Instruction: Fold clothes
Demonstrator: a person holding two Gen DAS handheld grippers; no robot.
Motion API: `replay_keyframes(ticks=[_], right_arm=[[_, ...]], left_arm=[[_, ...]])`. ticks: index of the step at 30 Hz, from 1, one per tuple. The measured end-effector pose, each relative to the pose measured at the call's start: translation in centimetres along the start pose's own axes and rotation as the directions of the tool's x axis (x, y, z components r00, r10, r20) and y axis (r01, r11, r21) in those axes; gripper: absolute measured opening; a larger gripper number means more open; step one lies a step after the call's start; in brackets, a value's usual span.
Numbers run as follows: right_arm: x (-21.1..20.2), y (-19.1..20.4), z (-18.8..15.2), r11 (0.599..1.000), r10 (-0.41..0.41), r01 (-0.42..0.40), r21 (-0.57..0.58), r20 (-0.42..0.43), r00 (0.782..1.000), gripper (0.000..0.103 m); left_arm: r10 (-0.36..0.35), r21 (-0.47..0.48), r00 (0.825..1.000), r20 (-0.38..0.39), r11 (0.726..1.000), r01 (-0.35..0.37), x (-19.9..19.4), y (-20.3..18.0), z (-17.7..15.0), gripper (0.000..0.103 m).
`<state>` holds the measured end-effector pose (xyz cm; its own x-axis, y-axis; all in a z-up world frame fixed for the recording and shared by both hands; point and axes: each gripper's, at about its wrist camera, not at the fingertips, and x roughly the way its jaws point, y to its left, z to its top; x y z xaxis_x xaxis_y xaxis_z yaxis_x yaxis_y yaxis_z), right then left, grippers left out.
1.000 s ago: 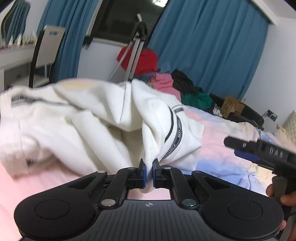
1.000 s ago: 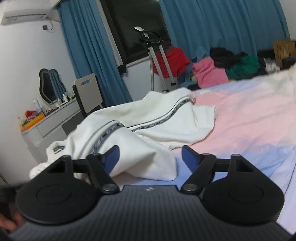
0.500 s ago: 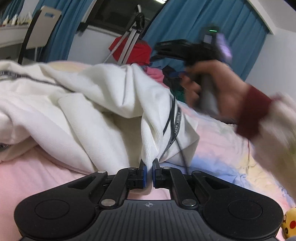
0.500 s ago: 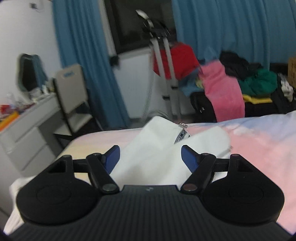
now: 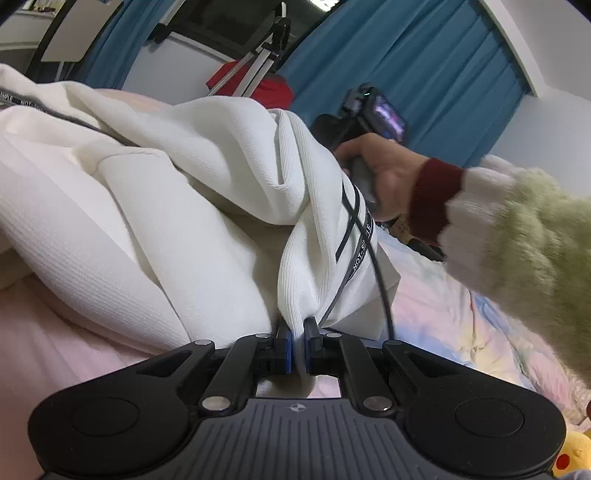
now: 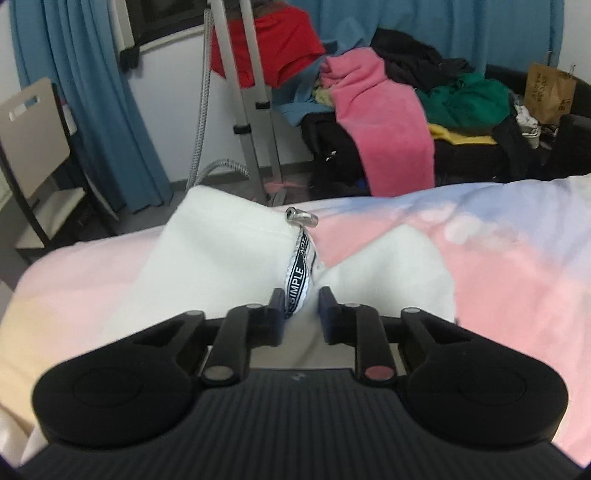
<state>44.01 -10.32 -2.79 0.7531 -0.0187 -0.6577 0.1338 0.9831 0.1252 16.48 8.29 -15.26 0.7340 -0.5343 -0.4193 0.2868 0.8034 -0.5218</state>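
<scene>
A fold of the white ribbed garment with black lettered tape (image 5: 207, 206), heaped on the pink and blue bed sheet (image 6: 498, 280), is pinched by the closed left tongs (image 5: 297, 341). The right tongs (image 6: 302, 306) are held partly open around the garment's lettered tape, not clamped. Beyond the bed, a pink towel (image 6: 384, 122) and dark clothes (image 6: 417, 62) are piled before blue curtains (image 6: 424, 22).

At your right hand-held gripper (image 6: 302, 308), bare bed (image 6: 517, 280) lies open toward 3 o'clock; the white garment (image 6: 229, 254) blocks 12, a zipper pull (image 6: 301, 218) poking up.
</scene>
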Motion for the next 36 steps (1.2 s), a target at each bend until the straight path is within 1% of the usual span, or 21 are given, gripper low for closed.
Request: replay_keyframes(ticks=[3,4,5,8,10,12,15,17,18,19,20,24,25,28,29,31,32,33,34,35,36], right_arm=[[-3.8,-0.8,0.0,1.0,0.015,-0.013,-0.026,0.064,0.998,0.013],[-5.4,-1.4,0.0,0.999,0.021,-0.018,-0.028,0.085,0.996,0.013],[-7.0,-2.1,0.0,0.999,0.028,-0.026,-0.022,0.105,0.994,0.013],[-11.8,-5.0,-0.9,0.999,0.039,-0.041,0.011,0.153,0.987,0.013],[-13.9,-6.9,-2.1,0.998,0.05,-0.057,0.038,0.157,0.986,0.013],[-15.0,-8.7,-3.5,0.994,0.068,-0.08,0.075,0.146,0.987,0.013],[-16.5,-11.4,-5.7,0.985,0.096,-0.113,0.131,0.131,0.987,0.013],[-17.6,-13.1,-7.2,0.977,0.115,-0.134,0.168,0.121,0.986,0.013],[-18.0,-13.7,-7.7,0.974,0.122,-0.143,0.175,0.121,0.985,0.011],[-18.3,-13.6,-7.9,0.975,0.123,-0.143,0.168,0.126,0.984,0.005],[-18.3,-13.4,-7.6,0.978,0.118,-0.138,0.159,0.132,0.984,0.003],[-17.8,-12.3,-4.9,0.985,0.095,-0.114,0.13,0.148,0.984,0.003],[-17.7,-12.0,-4.2,0.987,0.089,-0.108,0.122,0.152,0.984,0.003],[-17.3,-11.1,-2.1,0.991,0.072,-0.089,0.101,0.165,0.984,0.003],[-17.1,-10.9,-1.5,0.992,0.066,-0.083,0.094,0.169,0.983,0.005],[-15.6,-10.1,-0.5,0.993,0.066,-0.079,0.084,0.155,0.986,0.006],[-14.7,-9.6,-0.3,0.994,0.061,-0.073,0.083,0.142,0.988,0.008],[-13.8,-9.1,-0.1,0.994,0.057,-0.067,0.081,0.128,0.99,0.013],[-13.0,-8.6,0.0,0.994,0.05,-0.06,0.086,0.116,0.992,0.021],[-12.3,-8.3,-0.1,0.994,0.035,-0.046,0.103,0.109,0.993,0.045],[-11.7,-8.1,-0.3,0.992,0.014,-0.027,0.124,0.104,0.994,0.062]], left_arm=[[0.022,0.046,1.0,0.004,0.999,-0.022,-0.2,-0.2,0.2,0.007],[0.033,0.077,0.999,0.007,0.996,-0.033,-0.2,-0.4,0.4,0.007],[0.044,0.111,0.999,0.014,0.993,-0.045,-0.3,-0.6,0.5,0.007],[0.063,0.15,0.998,0.023,0.986,-0.066,-0.6,-1.1,0.5,0.007],[0.078,0.167,0.996,0.032,0.983,-0.082,-1.2,-1.6,0.5,0.007],[0.092,0.183,0.995,0.041,0.978,-0.098,-1.9,-2.1,0.4,0.007],[0.118,0.19,0.991,0.06,0.973,-0.128,-1.9,-3.9,0.7,0.007],[0.129,0.192,0.989,0.073,0.971,-0.141,-3.0,-4.5,-0.4,0.007],[0.134,0.194,0.988,0.08,0.97,-0.148,-3.5,-4.8,-0.9,0.007],[0.142,0.205,0.986,0.084,0.966,-0.157,-3.2,-5.3,-0.8,0.007],[0.149,0.208,0.985,0.083,0.964,-0.163,-2.2,-6.1,-0.3,0.007],[0.154,0.202,0.985,0.075,0.965,-0.166,-1.5,-5.9,-0.4,0.007],[0.154,0.201,0.985,0.073,0.965,-0.166,-1.8,-6.7,-0.9,0.007],[0.143,0.185,0.988,0.054,0.971,-0.151,-2.2,-6.9,-1.1,0.007],[0.144,0.18,0.989,0.042,0.972,-0.149,-2.0,-7.0,-1.2,0.007],[0.136,0.169,0.991,0.017,0.976,-0.137,-1.5,-6.5,-1.3,0.007],[0.129,0.159,0.992,0.004,0.979,-0.128,-1.1,-6.2,-1.4,0.007],[0.122,0.15,0.993,-0.009,0.982,-0.119,-0.8,-6.0,-1.4,0.006],[0.114,0.14,0.993,-0.021,0.984,-0.11,-0.4,-5.7,-1.5,0.006],[0.105,0.133,0.994,-0.027,0.986,-0.1,-0.2,-5.5,-1.5,0.006],[0.096,0.126,0.995,-0.033,0.988,-0.091,0.1,-5.3,-1.5,0.006]])
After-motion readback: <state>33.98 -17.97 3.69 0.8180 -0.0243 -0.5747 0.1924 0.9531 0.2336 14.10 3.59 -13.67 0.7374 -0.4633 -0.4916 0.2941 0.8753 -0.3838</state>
